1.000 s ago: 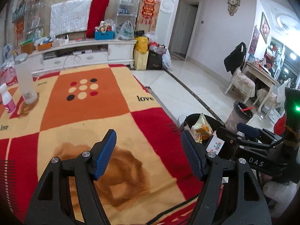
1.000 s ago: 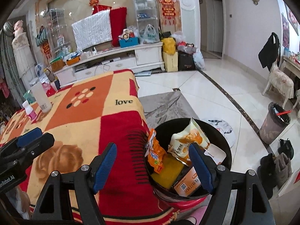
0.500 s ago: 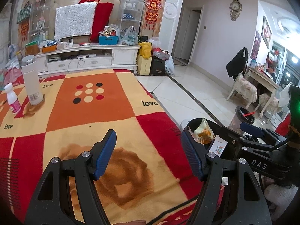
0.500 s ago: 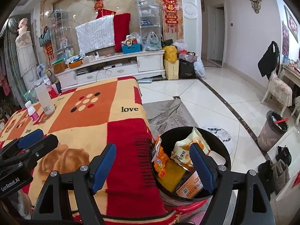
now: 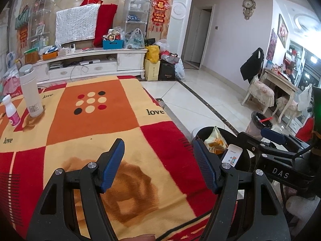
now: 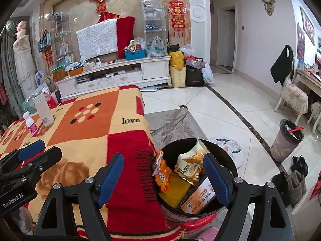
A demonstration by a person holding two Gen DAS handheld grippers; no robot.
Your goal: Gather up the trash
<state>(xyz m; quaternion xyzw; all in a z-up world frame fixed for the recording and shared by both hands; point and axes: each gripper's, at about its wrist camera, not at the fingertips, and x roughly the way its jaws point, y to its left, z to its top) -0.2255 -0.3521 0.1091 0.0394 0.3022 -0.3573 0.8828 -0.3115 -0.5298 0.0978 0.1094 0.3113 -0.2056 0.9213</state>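
From the left wrist I see my left gripper (image 5: 158, 164) spread apart and empty over the blanket-covered bench (image 5: 100, 124), which looks cleared; the bin (image 5: 202, 134) is half hidden behind my right gripper (image 5: 270, 140). From the right wrist that gripper (image 6: 163, 177) gapes, holding nothing, above the bin (image 6: 226, 156), where the wrappers (image 6: 190, 160) lie, so I judge collection nearly done.

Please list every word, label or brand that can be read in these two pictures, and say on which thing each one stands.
"love": black print on the red, orange and cream checked blanket, repeated near its left edge.
"DAS": grey letters on the black right claw.
"GenRobot.AI": white letters on the black left claw.
Orange-and-white box in the round black trash bin: Chinese print, too small to read.
White tall bottle: label too blurred.
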